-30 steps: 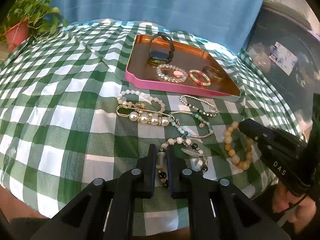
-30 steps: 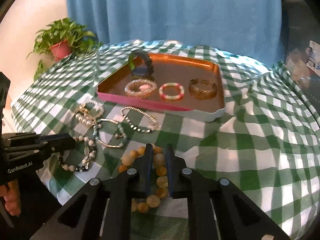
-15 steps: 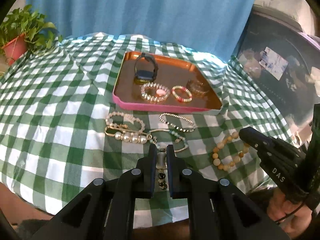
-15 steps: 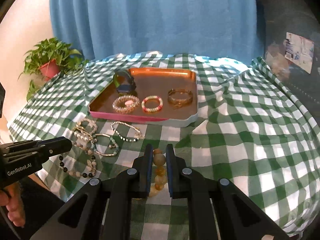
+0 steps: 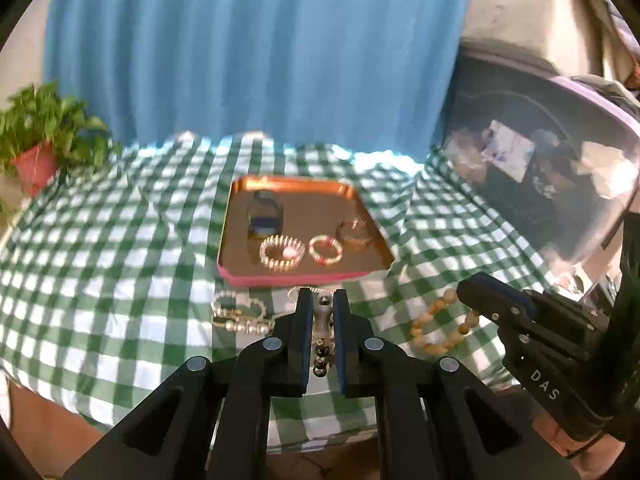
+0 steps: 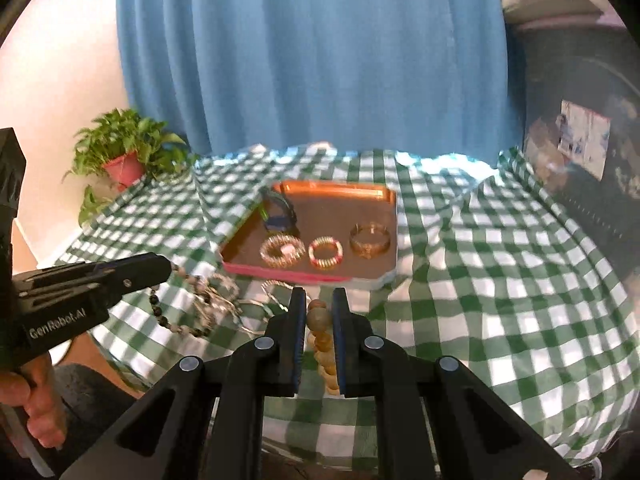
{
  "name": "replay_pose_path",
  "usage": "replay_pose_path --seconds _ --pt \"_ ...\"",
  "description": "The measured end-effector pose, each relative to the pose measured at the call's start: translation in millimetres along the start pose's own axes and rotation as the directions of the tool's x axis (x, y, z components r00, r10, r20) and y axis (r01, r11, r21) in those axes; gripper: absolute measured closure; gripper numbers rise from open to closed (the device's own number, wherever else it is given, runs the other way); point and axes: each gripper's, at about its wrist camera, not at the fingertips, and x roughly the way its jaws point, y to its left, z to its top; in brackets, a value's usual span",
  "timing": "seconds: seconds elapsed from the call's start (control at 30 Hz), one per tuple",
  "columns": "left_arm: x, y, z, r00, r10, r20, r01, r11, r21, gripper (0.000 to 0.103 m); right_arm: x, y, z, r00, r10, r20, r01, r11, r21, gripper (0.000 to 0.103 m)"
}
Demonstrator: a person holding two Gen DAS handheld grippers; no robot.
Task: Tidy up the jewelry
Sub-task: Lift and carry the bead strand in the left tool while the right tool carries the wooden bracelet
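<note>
While the amber bead bracelet (image 6: 320,332) hangs pinched between the right gripper (image 6: 316,304) pads, its beads run down the gap from the fingertips toward the camera; the left view shows its loop (image 5: 438,328) dangling from those tips above the cloth. "DAS" is printed in white on the right gripper's side (image 5: 544,382).

Between the left gripper (image 5: 322,306) fingers sits a pale piece of a dark-and-white bead strand (image 5: 323,336), clamped there, with dark beads trailing below. The right view shows that strand (image 6: 180,308) hanging in a loop from the left tips. "GenRobot.AI" reads on the left gripper's body (image 6: 58,322), held by a hand (image 6: 38,404).

Just beyond both sets of fingertips, pearl and chain pieces (image 5: 240,316) lie on the green checked cloth (image 5: 100,280). Farther ahead is the pink-rimmed tray (image 6: 288,272), carrying a watch (image 6: 280,216) and three bracelets in a row (image 6: 324,252). A potted plant (image 6: 124,160) stands beyond the left fingers, before a blue curtain (image 6: 312,60).
</note>
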Motion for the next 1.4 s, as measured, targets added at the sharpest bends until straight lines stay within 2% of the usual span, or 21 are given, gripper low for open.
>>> replay_pose_path --seconds 0.17,0.4,0.67,0.93,1.4 --pt "-40.7 -16.0 9.0 0.997 -0.007 0.073 0.003 0.999 0.05 0.093 -35.3 14.8 15.5 0.998 0.001 0.056 0.001 1.0 -0.028 0.092" --pt "-87.9 -30.9 15.2 0.989 -0.053 0.139 0.042 0.996 0.082 0.093 -91.0 38.5 28.2 0.988 0.047 0.147 -0.035 0.996 -0.086 0.092" --pt "-116.2 -43.3 21.7 0.979 -0.089 0.185 0.065 0.989 0.129 0.093 -130.1 53.7 34.5 0.974 0.083 0.211 -0.056 0.99 -0.132 0.092" --pt "-110.8 -42.8 25.2 0.977 -0.1 0.187 0.077 0.989 0.129 0.093 -125.2 51.2 36.1 0.976 0.067 0.205 -0.042 0.991 -0.124 0.092" --pt "-36.4 -10.2 31.7 0.993 -0.074 0.095 0.066 0.995 0.075 0.093 -53.6 37.7 37.1 0.994 0.043 0.097 -0.036 0.997 -0.072 0.092"
